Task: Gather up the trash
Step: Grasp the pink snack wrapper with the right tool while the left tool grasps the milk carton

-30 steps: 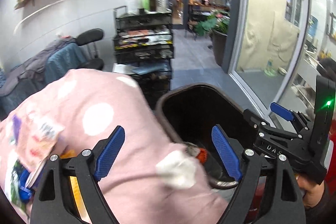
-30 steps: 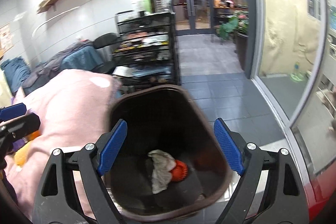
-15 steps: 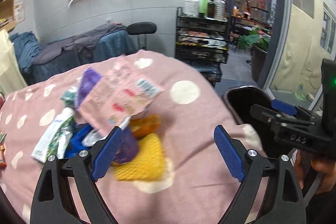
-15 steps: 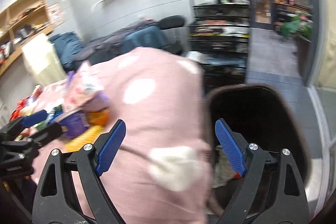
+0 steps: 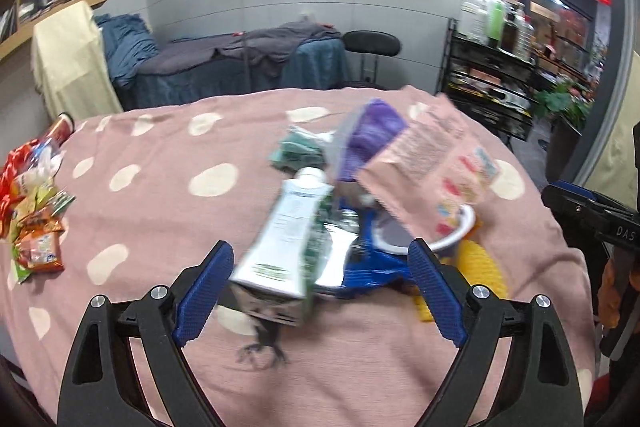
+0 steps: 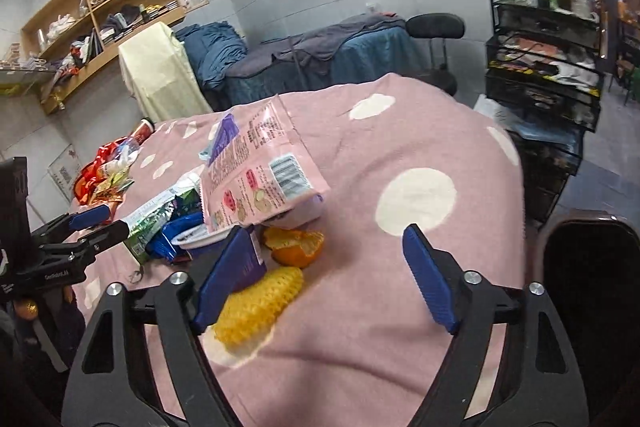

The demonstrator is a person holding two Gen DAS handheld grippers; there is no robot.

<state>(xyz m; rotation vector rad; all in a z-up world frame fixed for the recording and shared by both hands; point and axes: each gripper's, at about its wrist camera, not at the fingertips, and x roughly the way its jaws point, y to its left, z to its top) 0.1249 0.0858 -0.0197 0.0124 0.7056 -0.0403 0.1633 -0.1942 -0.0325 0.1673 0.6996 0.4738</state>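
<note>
pink snack bag point(image 6: 260, 175) atop trash pile point(image 5: 340, 227) (crumpled)

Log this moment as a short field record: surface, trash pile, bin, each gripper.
surface: pink dotted cloth
trash pile: pink snack bag, green-white carton, orange peel, yellow foam net
second heap: red wrappers at the cloth's far left edge
bin: dark bin, off the cloth's right edge
left gripper: open, empty
right gripper: open, jaws just closing somewhat, nothing gripped
</note>
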